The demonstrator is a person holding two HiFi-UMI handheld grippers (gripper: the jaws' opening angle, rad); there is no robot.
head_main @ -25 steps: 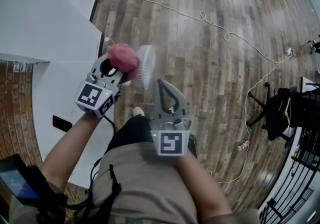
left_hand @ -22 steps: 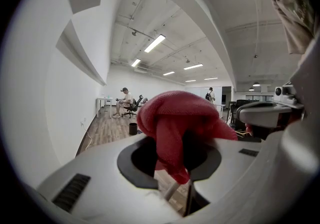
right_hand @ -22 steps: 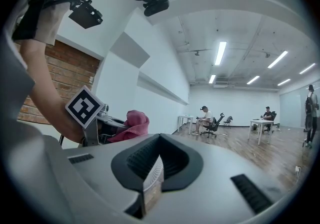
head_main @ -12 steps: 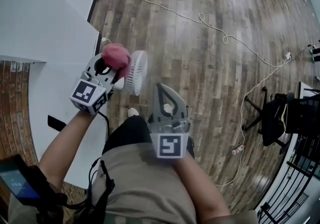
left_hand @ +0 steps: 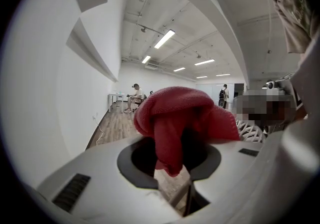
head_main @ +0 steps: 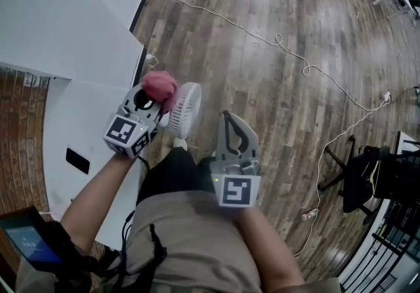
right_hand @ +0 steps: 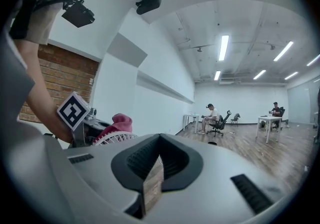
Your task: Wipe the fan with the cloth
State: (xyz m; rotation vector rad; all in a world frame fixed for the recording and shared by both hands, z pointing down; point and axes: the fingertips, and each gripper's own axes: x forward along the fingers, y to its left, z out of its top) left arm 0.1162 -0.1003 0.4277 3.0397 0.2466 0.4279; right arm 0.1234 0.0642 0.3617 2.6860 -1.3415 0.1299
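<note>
Above a wooden floor (head_main: 262, 56), the left gripper (head_main: 153, 95) grips a red cloth (head_main: 159, 83) just beside the white fan (head_main: 185, 109). To the fan's right, the right gripper (head_main: 231, 120) is clenched and empty.

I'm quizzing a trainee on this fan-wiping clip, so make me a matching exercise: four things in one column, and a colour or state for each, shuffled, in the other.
Column one
1. cloth
2. fan
3. left gripper
4. right gripper

Column two
a. shut, nothing in it
b. white, with a grille
c. red, bunched up
d. shut on the cloth

Pairs: 1-c, 2-b, 3-d, 4-a
</note>
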